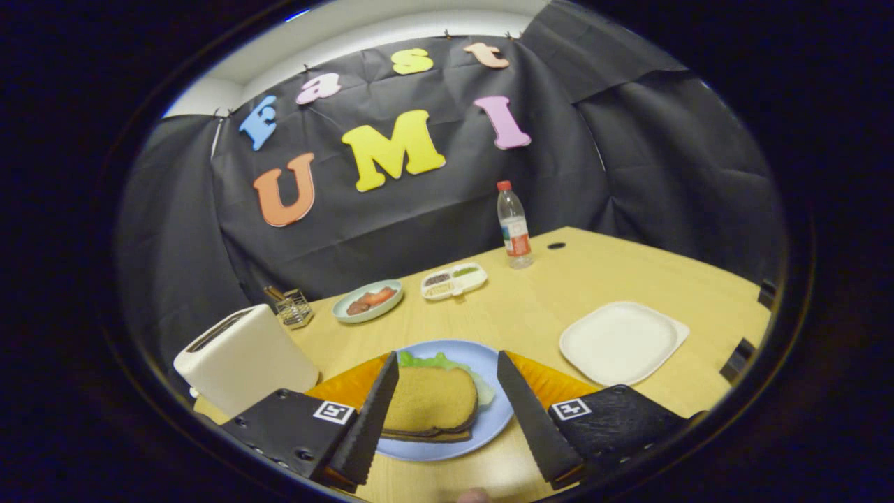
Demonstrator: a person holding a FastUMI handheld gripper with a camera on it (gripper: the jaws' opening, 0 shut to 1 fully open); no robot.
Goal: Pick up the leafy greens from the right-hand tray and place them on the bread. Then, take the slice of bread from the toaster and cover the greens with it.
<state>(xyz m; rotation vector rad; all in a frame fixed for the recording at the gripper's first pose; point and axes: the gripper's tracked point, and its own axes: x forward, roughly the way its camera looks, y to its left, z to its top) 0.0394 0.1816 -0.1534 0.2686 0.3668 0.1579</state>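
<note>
Apparently the stack is already built: on the blue plate (489,419) a slice of bread (429,399) lies on top of the leafy greens (436,362), which peek out along its far edge and right side, with a darker layer showing under its near edge. The gripper (447,391) hangs wide open over the plate, its two serrated fingers (370,419) standing either side of the top slice and pressing on nothing. The main risk from here is a finger brushing the bread on the way out; the slice looks light and merely rests on springy leaves, so a small sideways nudge could slide it off or drag the greens with it. Closing the fingers by mistake would pinch the sandwich and squash or lift it. A low retreat could also catch the plate's rim and shift the whole stack on the surface (531,307). To the left, the white toaster (241,356) stands near the gripper's left finger, so a swing that way could knock it. The white tray (621,342) on the right sits bare, well apart from the plate, and poses little hazard.
</note>
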